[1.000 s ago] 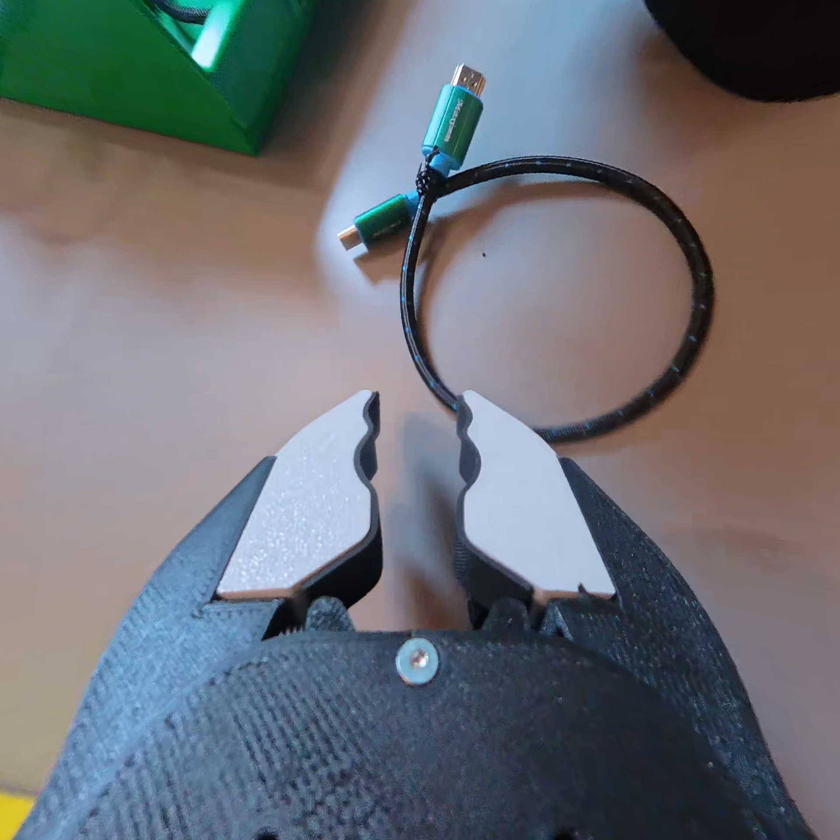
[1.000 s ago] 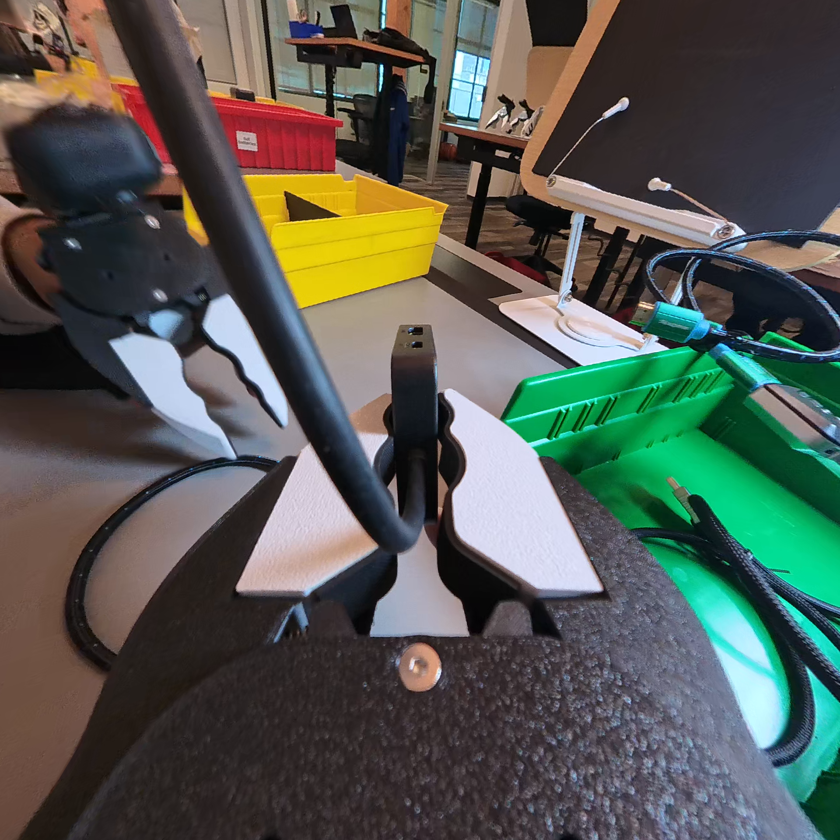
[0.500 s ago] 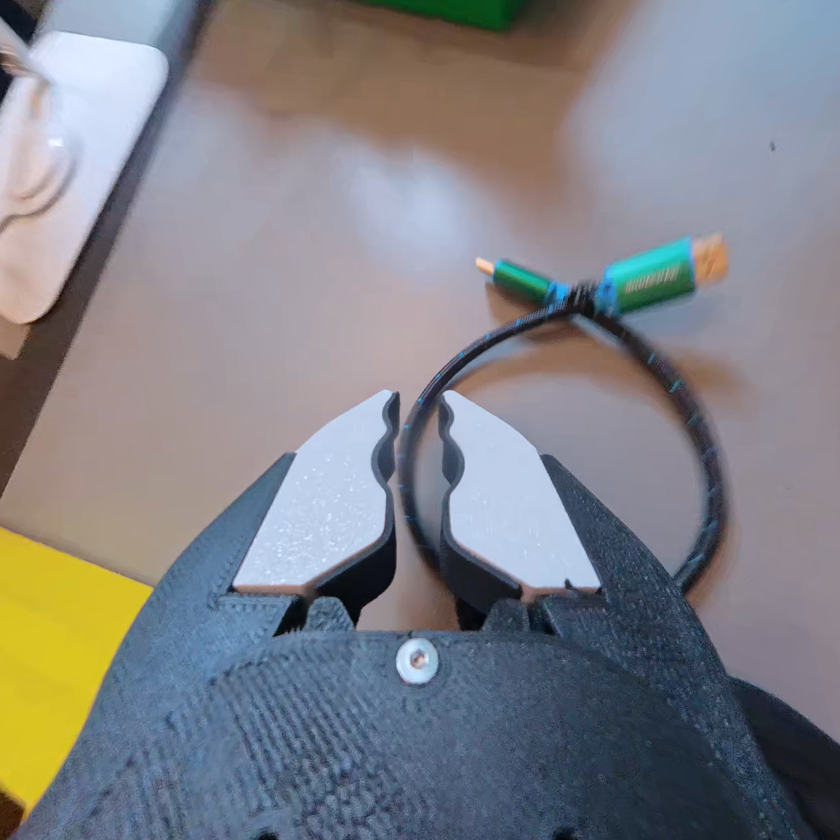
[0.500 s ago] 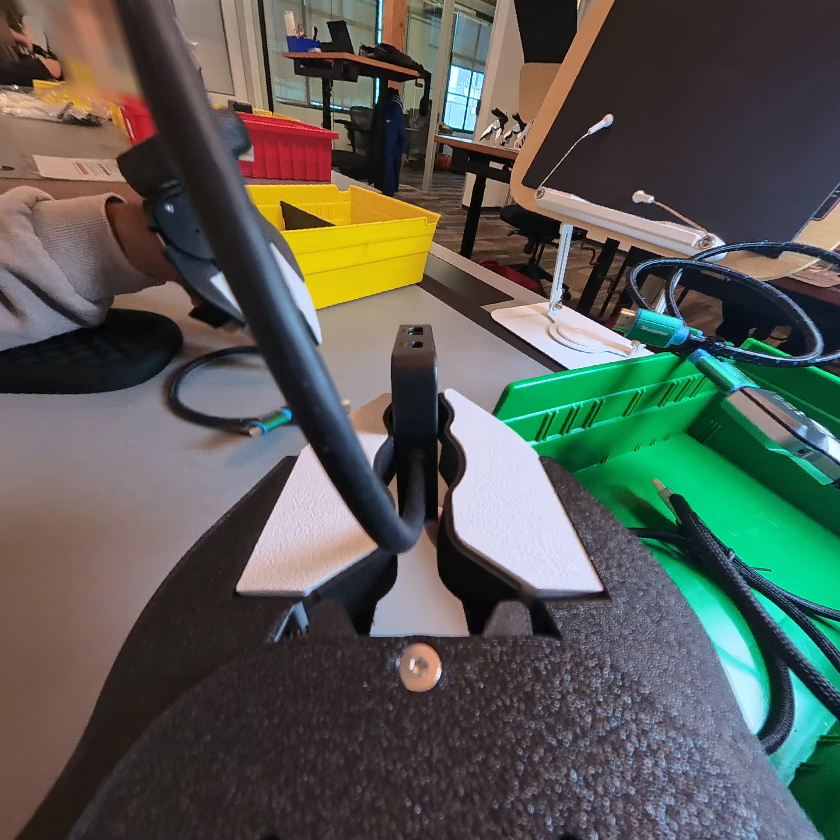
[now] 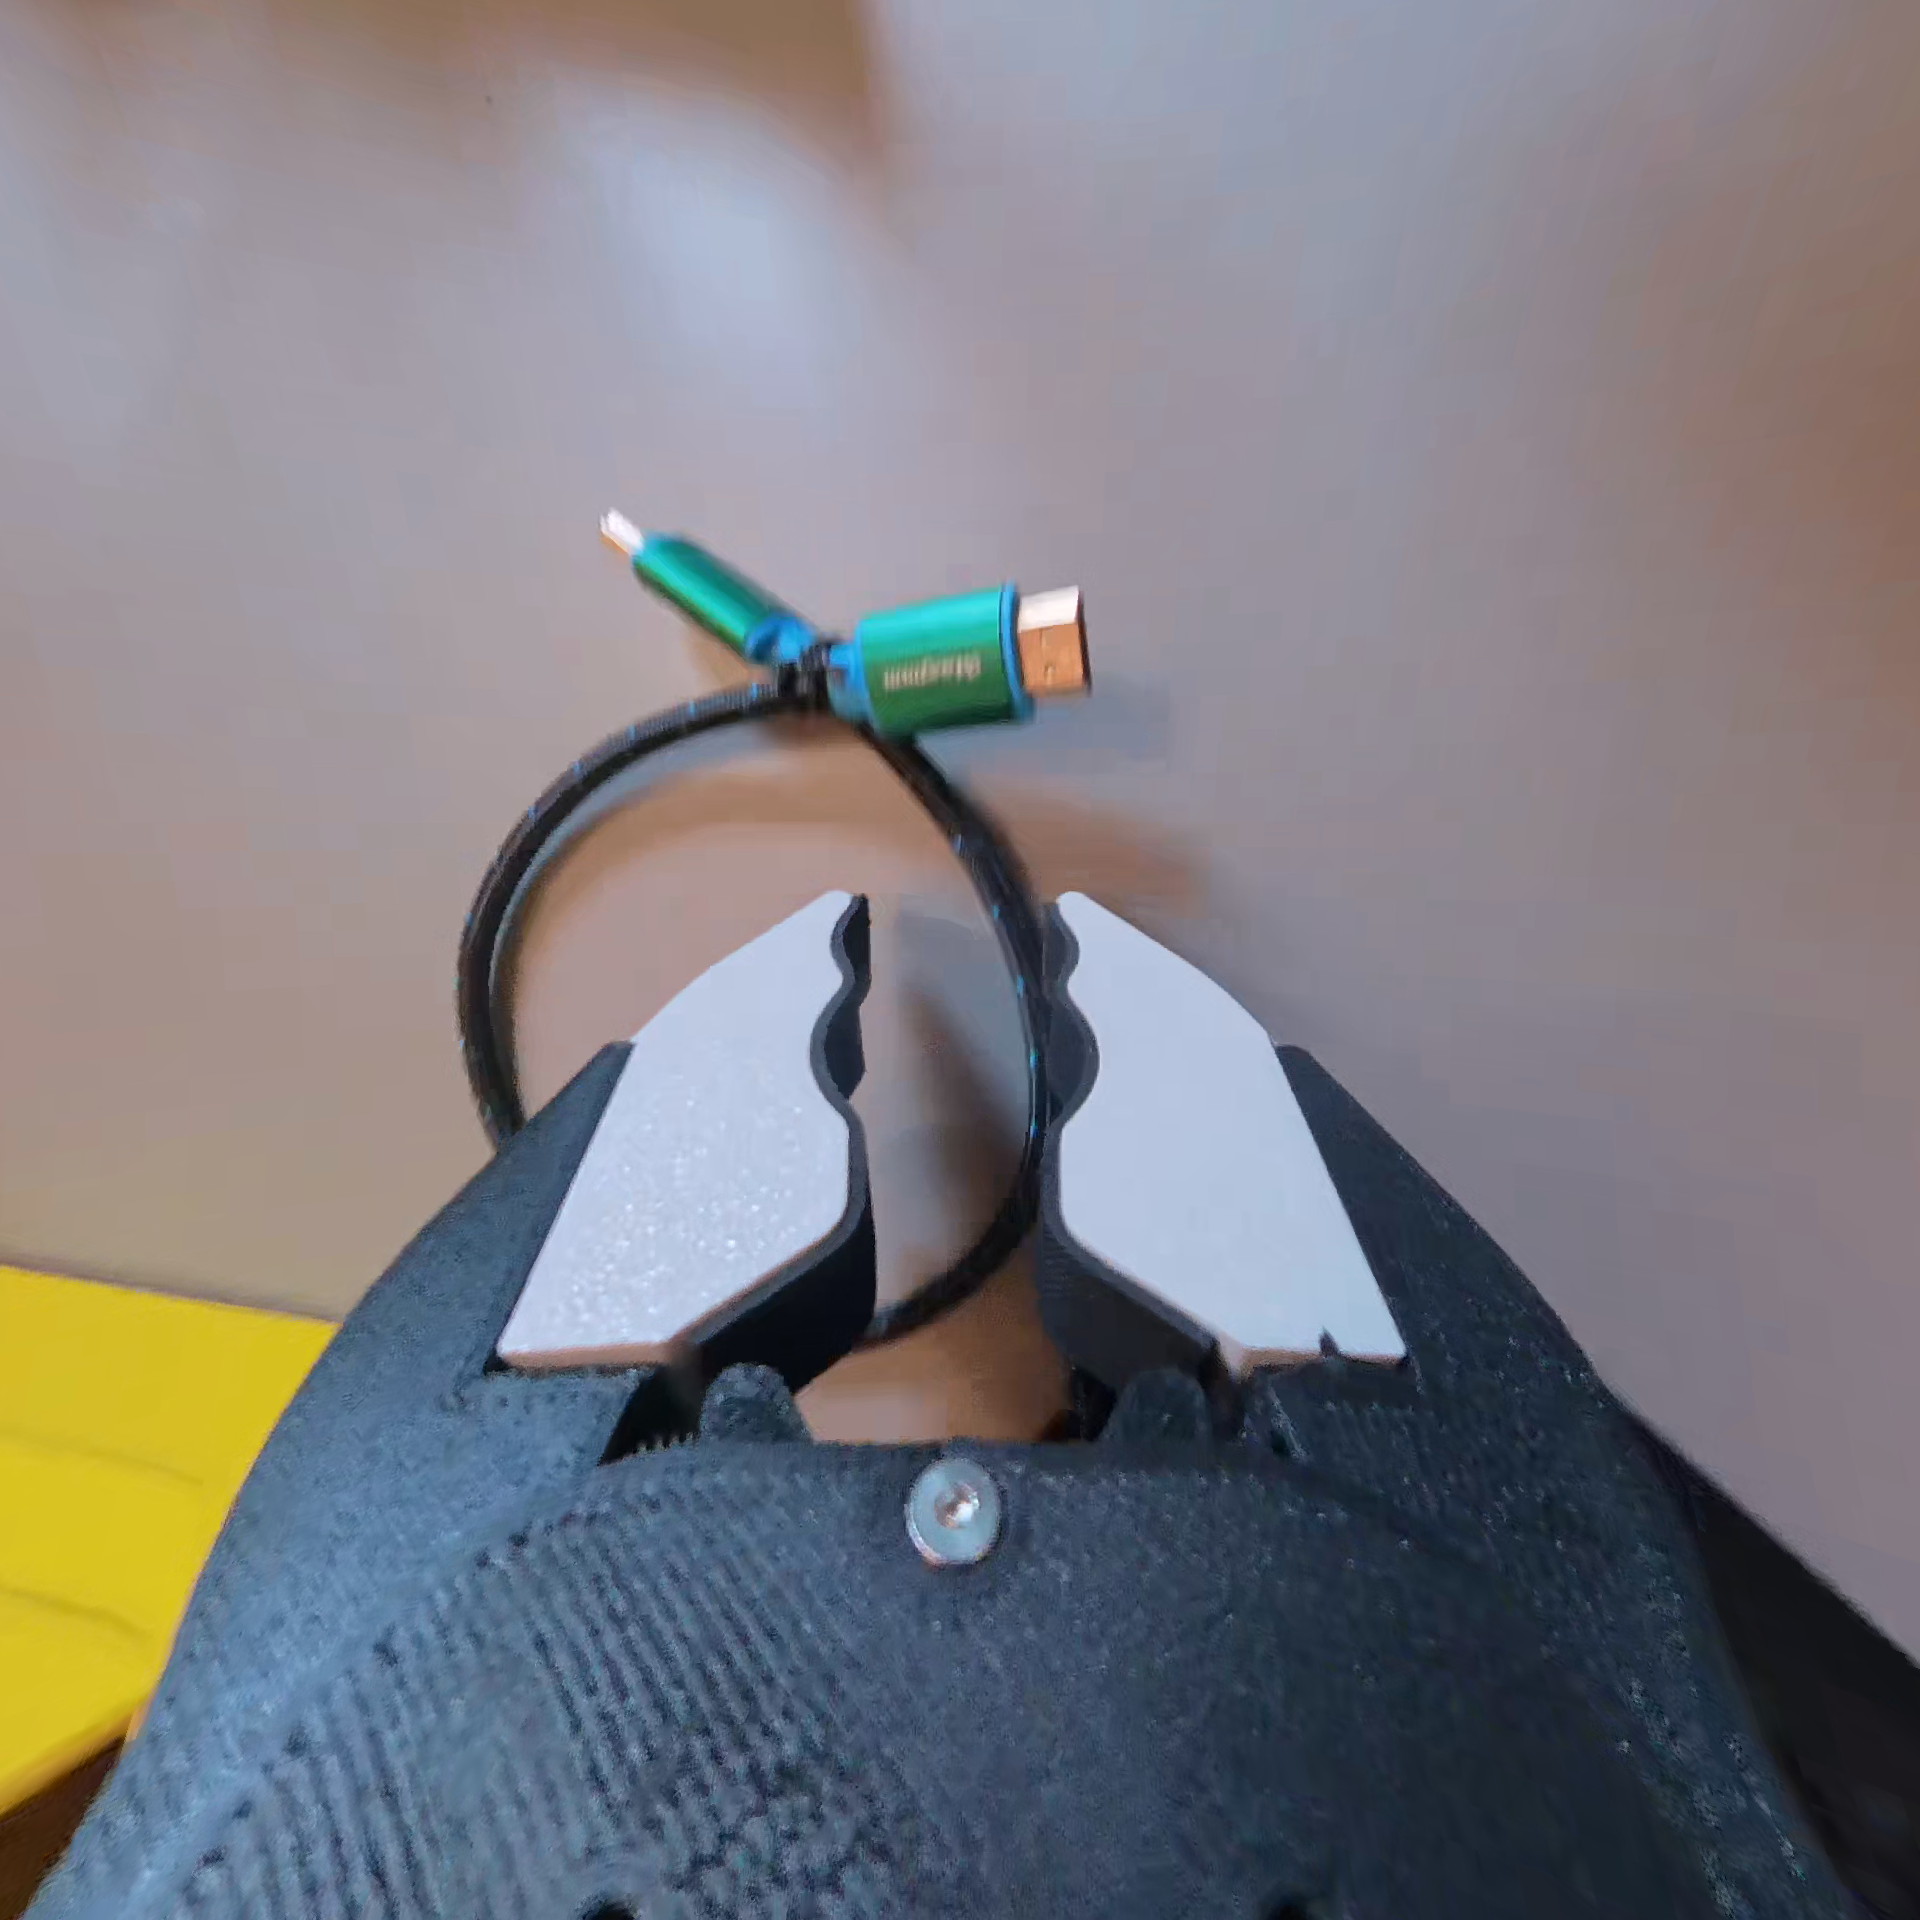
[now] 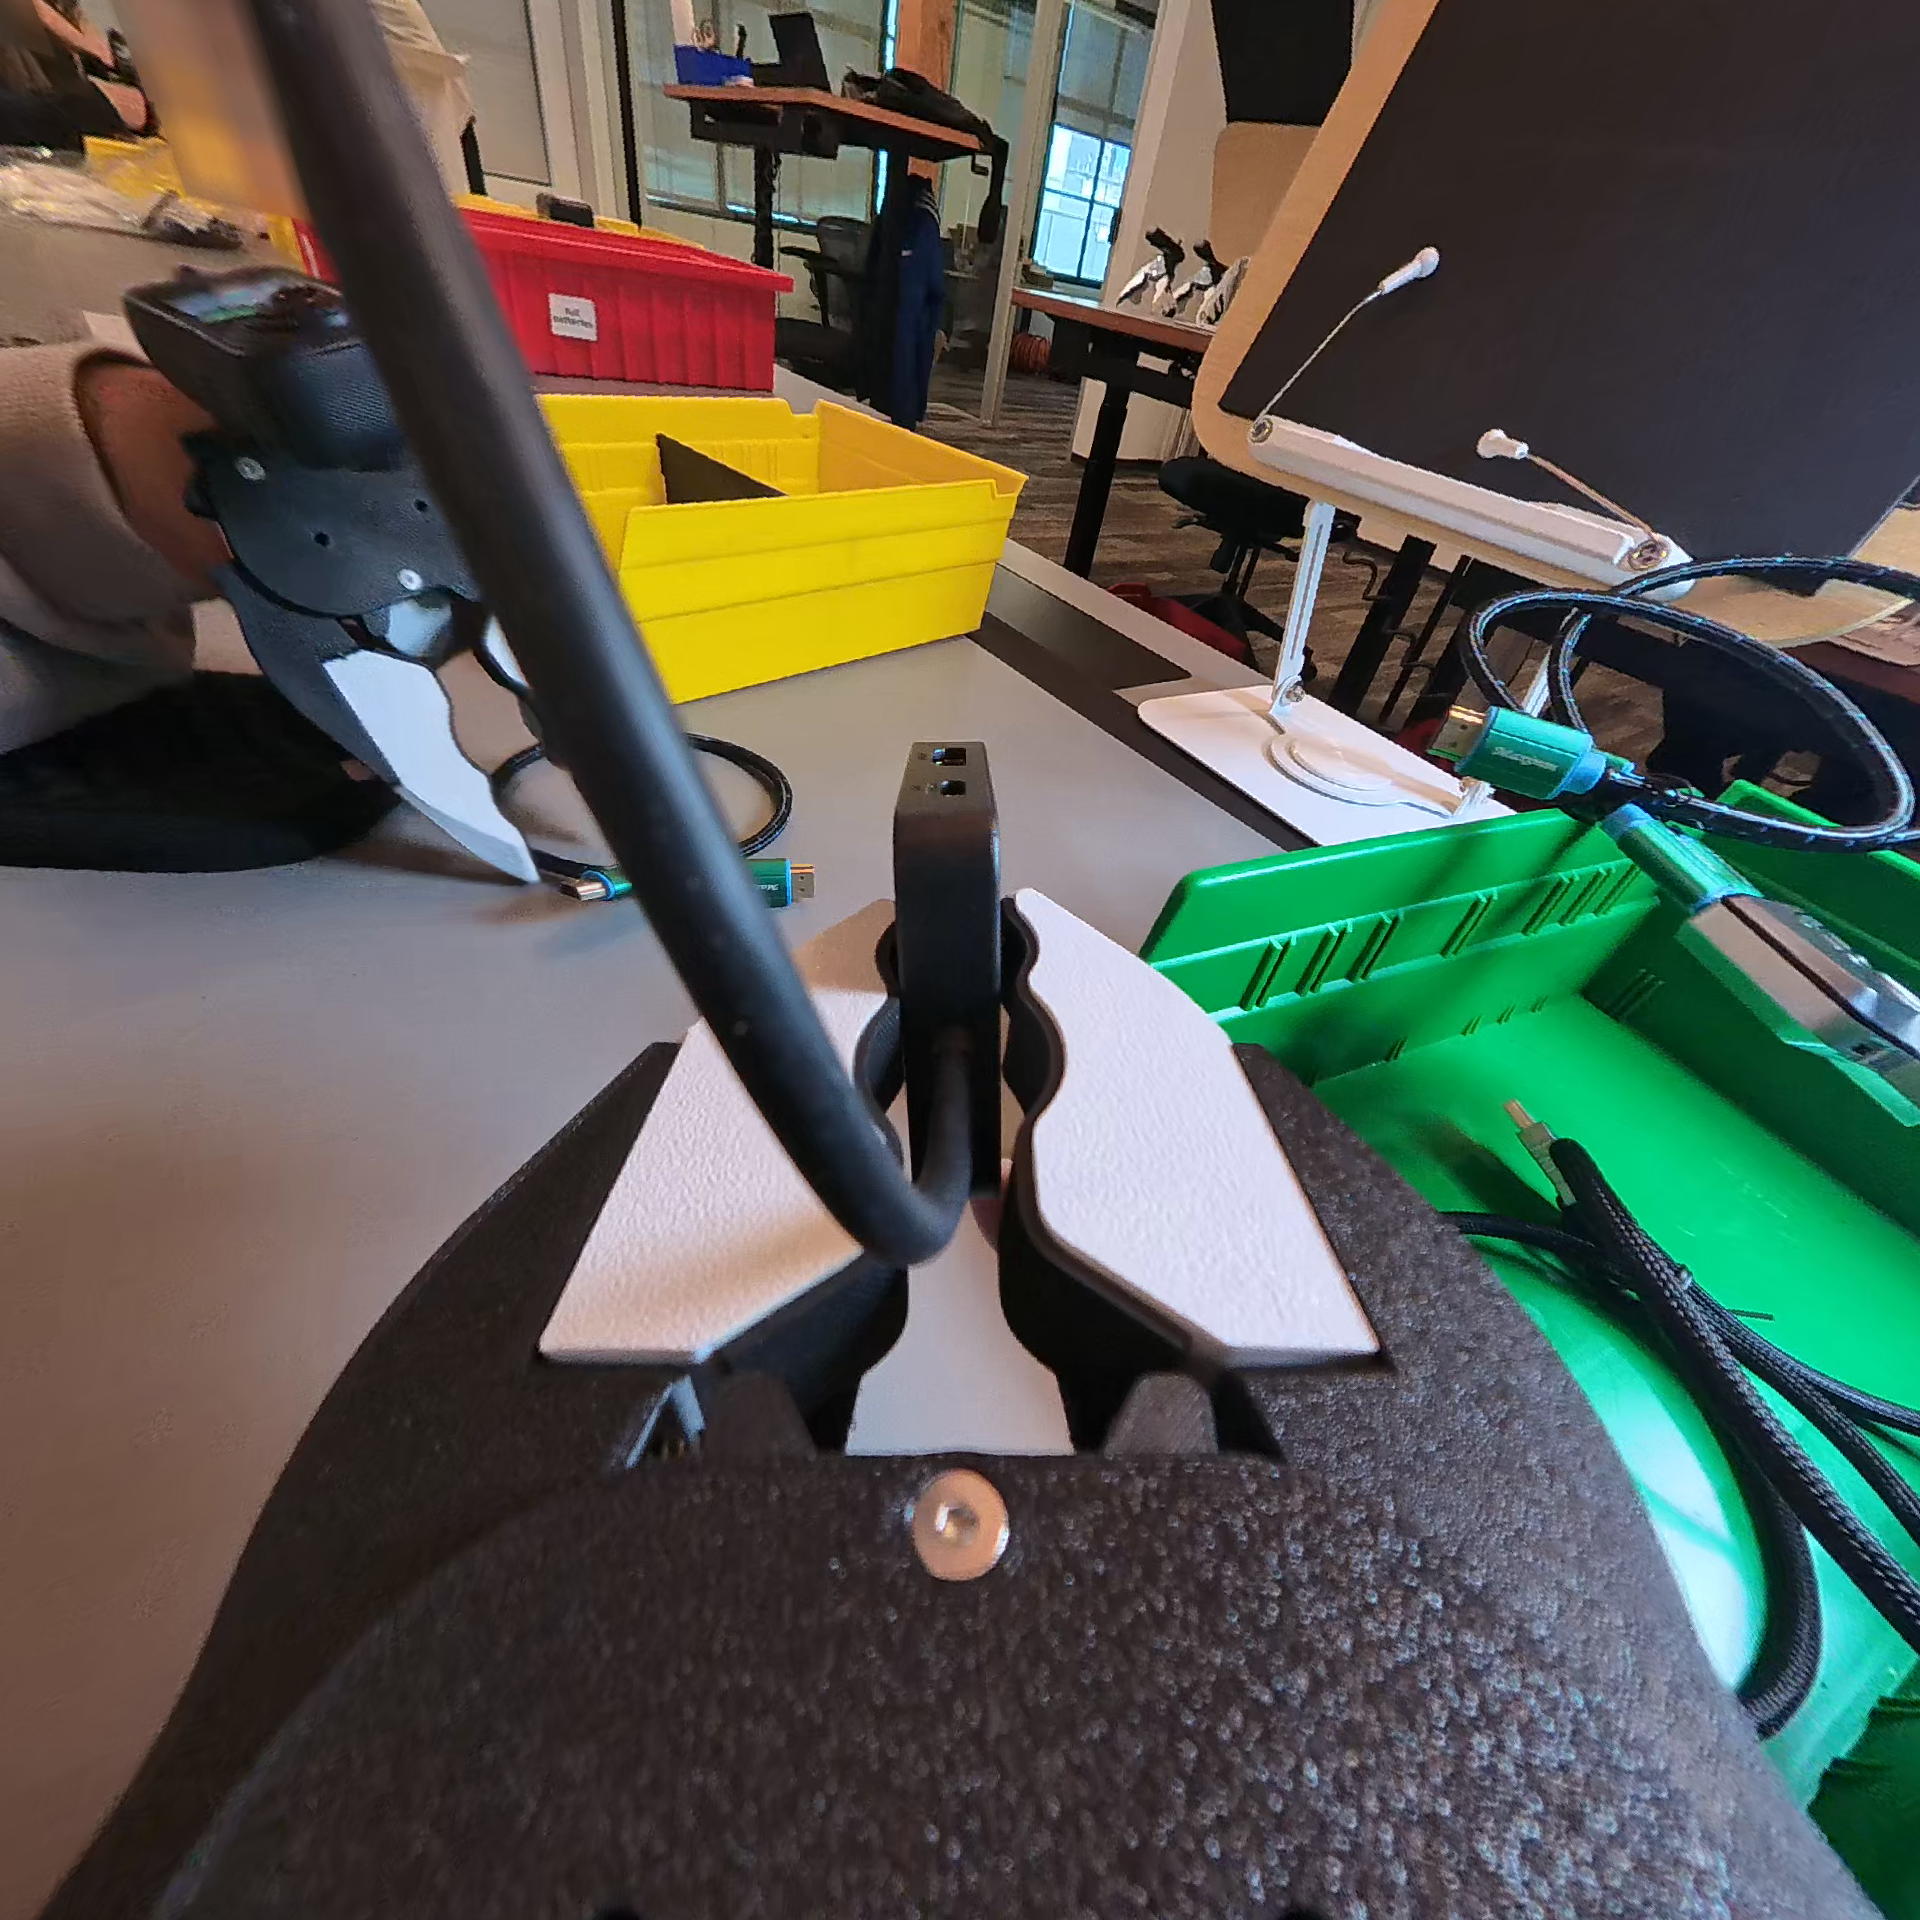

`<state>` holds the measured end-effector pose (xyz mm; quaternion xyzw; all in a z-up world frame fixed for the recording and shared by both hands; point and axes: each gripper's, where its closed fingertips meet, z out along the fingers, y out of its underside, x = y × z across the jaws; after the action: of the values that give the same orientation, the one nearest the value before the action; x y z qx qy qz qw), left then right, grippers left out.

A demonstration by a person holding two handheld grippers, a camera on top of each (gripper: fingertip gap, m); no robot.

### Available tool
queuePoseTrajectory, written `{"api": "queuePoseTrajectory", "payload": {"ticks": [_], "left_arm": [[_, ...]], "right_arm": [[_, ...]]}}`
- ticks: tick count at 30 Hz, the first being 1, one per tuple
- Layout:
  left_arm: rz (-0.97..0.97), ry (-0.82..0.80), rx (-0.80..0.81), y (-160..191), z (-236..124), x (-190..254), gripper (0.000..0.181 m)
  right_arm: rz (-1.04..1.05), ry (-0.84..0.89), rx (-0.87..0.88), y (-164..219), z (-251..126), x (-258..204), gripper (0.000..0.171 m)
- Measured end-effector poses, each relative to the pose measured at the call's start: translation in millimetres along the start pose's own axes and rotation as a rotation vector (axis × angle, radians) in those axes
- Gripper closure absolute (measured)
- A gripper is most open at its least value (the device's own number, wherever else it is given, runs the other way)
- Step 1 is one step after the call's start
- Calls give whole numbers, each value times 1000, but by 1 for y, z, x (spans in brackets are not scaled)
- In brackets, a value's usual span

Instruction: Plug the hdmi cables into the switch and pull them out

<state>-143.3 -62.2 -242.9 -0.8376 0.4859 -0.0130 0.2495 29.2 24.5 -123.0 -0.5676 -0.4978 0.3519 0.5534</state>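
Cable first, left wrist view: it lies coiled in a loop on the table, straight ahead of your left gripper. Jaws are part open with nothing clamped; the right side of the loop runs down through the gap, close along the right finger, though I can't tell if it touches. Both green plugs cross at the far side of the loop. The big plug is ahead and slightly right of the tips, long axis running left-right across your approach, gold end pointing right. The small plug points up-left. I'd say you need to reach forward past the loop and turn the wrist to take the big plug across its sides. Right wrist view: your right gripper is closed on the switch, held on edge with its ports facing away from you, its own black lead curling up and left. Left gripper sits far left over the cable, so it's the nearer one; plugs lie left of the switch, well apart. Green bin on the right holds more cables.
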Motion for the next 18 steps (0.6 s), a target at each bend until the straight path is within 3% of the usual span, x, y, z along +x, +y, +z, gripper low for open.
{"api": "queuePoseTrajectory", "payload": {"ticks": [8,12,14,18], "left_arm": [[132,24,-232,71,-30,-8,146],[214,90,-233,66,-27,-3,157],[267,122,-236,63,-24,2,173],[330,169,-274,59,-26,15,174]], "right_arm": [[65,4,-26,14,5,7,157],[59,19,-48,18,7,7,157],[60,26,-45,18,6,8,156],[69,30,-56,21,6,11,157]]}}
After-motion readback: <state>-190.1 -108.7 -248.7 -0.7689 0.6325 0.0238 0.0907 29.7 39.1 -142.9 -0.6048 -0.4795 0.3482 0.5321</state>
